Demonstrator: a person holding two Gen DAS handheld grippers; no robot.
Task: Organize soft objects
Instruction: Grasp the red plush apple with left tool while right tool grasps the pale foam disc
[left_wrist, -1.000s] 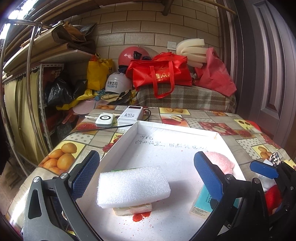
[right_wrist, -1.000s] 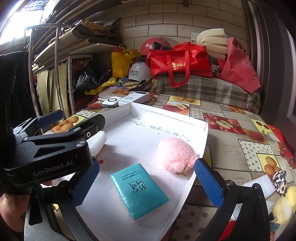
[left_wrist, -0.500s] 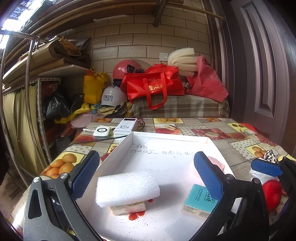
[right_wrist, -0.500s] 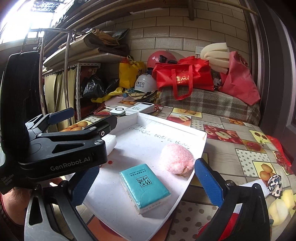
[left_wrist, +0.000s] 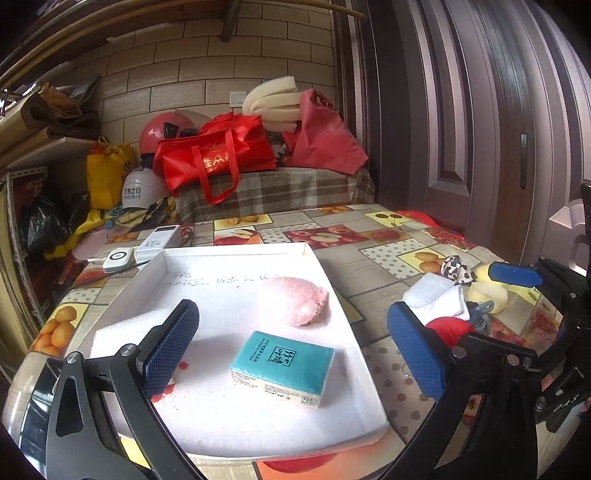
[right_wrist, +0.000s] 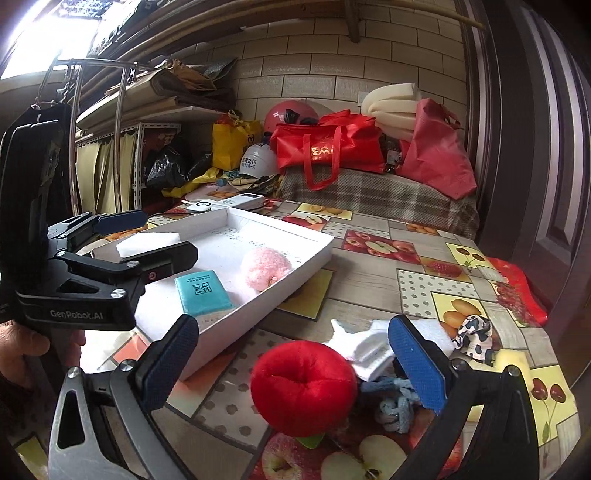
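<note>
A white tray on a fruit-patterned tabletop already collects a teal tissue pack, a pink pompom and a white foam block. The left gripper hovers over it, fingers spread and empty. The right gripper, also released, frames a red plush apple between its fingers, likely the next pick

Fuzzy pink plush ball; glossy-wrapped teal tissue pack; matt white foam tray; velvety red plush apple; shiny fruit-print oilcloth table cover.
</note>
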